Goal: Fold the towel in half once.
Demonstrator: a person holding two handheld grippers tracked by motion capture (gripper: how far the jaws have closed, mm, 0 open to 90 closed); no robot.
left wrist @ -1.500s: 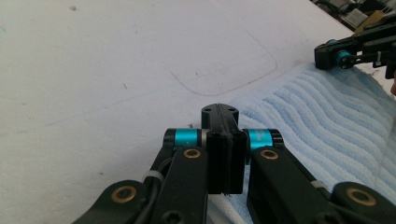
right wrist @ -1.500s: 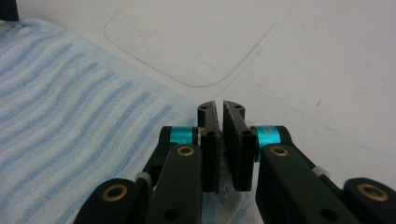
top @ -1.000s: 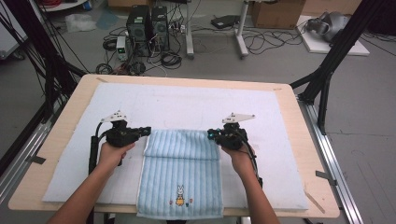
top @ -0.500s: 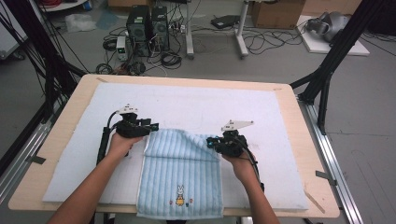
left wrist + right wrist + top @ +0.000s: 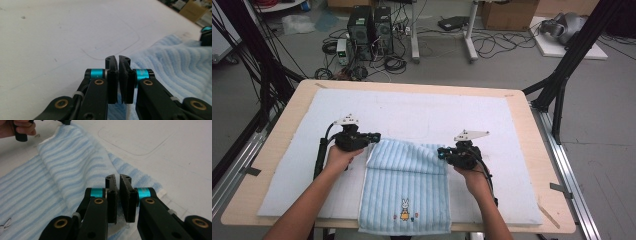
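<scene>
Lying on the white mat [image 5: 422, 112] at the near edge of the counter [image 5: 537, 150], the blue striped towel [image 5: 407, 190] has its far corners raised. Left claw [image 5: 374, 136] is clamped on the far left corner; right claw [image 5: 441, 153] is clamped on the far right corner, jaws nearly together.

The left gripper [image 5: 118, 75] is seen with its two black jaws drawn nearly together, a white edge of the blue striped towel [image 5: 175, 62] pinched at their base. The white mat [image 5: 55, 37] lies beyond, marked by a faint rounded outline [image 5: 117, 41].
</scene>
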